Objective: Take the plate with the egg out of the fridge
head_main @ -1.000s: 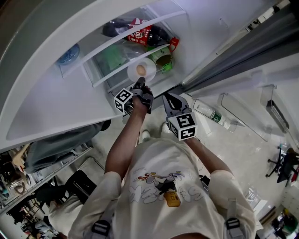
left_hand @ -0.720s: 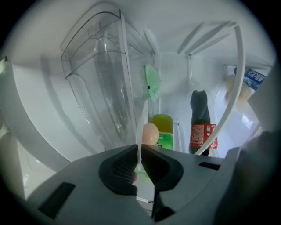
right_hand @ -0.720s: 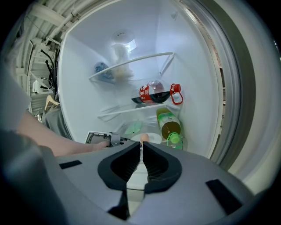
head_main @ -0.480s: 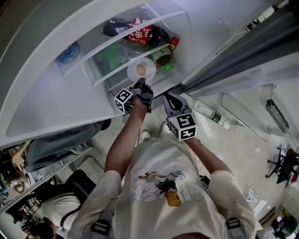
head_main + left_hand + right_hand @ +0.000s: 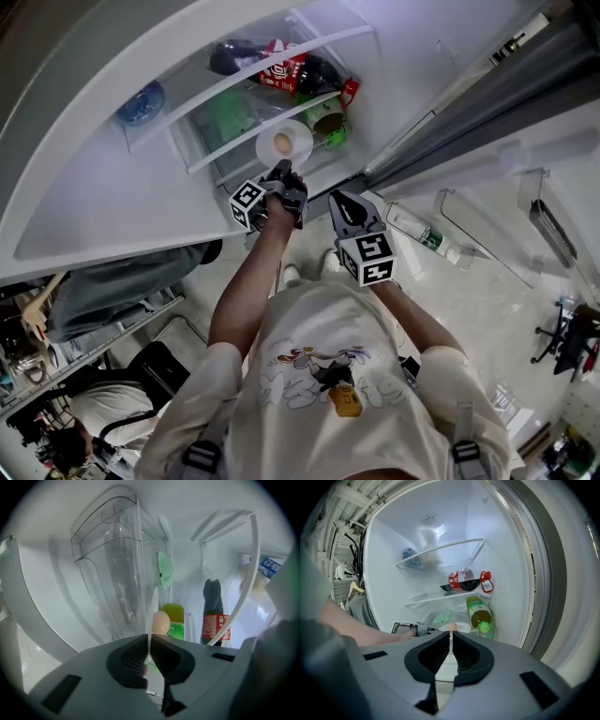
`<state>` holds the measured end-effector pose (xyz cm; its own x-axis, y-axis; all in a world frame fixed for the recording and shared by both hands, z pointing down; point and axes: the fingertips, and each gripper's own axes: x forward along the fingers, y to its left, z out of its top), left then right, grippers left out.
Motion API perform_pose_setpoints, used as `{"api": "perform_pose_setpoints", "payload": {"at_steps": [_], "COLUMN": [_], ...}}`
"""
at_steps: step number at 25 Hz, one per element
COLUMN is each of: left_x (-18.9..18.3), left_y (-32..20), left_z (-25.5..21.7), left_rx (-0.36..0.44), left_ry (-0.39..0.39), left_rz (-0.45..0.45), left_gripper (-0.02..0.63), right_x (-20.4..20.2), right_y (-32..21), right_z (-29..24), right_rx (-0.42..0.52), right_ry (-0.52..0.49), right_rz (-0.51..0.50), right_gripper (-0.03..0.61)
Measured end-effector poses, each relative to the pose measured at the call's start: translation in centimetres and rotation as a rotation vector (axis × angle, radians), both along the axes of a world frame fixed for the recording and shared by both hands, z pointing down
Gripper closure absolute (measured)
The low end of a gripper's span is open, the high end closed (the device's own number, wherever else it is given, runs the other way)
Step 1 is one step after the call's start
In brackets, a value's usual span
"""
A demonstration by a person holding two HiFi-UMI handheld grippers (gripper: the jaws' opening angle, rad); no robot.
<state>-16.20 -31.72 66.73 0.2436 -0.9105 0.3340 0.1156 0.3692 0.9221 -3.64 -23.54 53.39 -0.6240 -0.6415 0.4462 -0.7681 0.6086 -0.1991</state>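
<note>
The person wears a cream short-sleeved T-shirt [image 5: 328,394] with a cartoon print and grey buckled shoulder straps [image 5: 202,457], while the dark grey left gripper [image 5: 281,169] and right gripper [image 5: 337,199] each bear a white cube [image 5: 367,257] with black square markers.

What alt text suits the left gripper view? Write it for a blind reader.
The left claw is clamped on the rim of a white plate, seen edge-on, with an egg on it. Behind stand a green bottle and a dark, red-labelled bottle.

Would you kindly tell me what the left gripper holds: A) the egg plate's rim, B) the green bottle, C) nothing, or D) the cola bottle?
A: the left gripper has its jaws pinched on the rim of the plate, with the egg just beyond.
</note>
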Motion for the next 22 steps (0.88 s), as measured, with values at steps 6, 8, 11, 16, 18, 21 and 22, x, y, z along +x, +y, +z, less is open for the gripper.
{"api": "perform_pose_setpoints", "payload": {"at_steps": [6,8,11,16,18,21,22], "left_x": [0.1,0.1,0.2,0.6,0.8,1.1,1.2], "left_y": [0.2,0.3,0.6,1.1,1.3,1.8,2.0], "left_z": [-0.5,-0.8,-1.2,-1.9,-2.3,-2.9,-3.0], "left_rx": [0.016,0.022,0.031,0.046,0.053,0.065,0.069], "left_ry": [-0.004,-0.004,-0.007,-0.01,-0.013,-0.018,-0.02], "left_rz": [0.003,0.003,0.005,0.015,0.021,0.026,0.025], "left_gripper": [0.592,0.592,0.592,0.592,0.592,0.592,0.592], "right_x": [0.1,0.0,-0.2,-0.1,0.1,0.3,0.4], "right_y": [0.2,0.3,0.5,0.7,0.9,1.2,1.2], "right_z": [-0.2,-0.3,-0.6,-0.7,-0.6,-0.8,-0.8], "right_rx": [0.007,0.009,0.011,0.018,0.022,0.028,0.031], "right_ry": [-0.005,-0.006,-0.012,-0.019,-0.013,-0.013,-0.016], "right_rz": [-0.002,-0.004,-0.007,-0.004,-0.001,0.006,0.011], "right_gripper": [0.571,0.571,0.571,0.571,0.571,0.571,0.571]}}
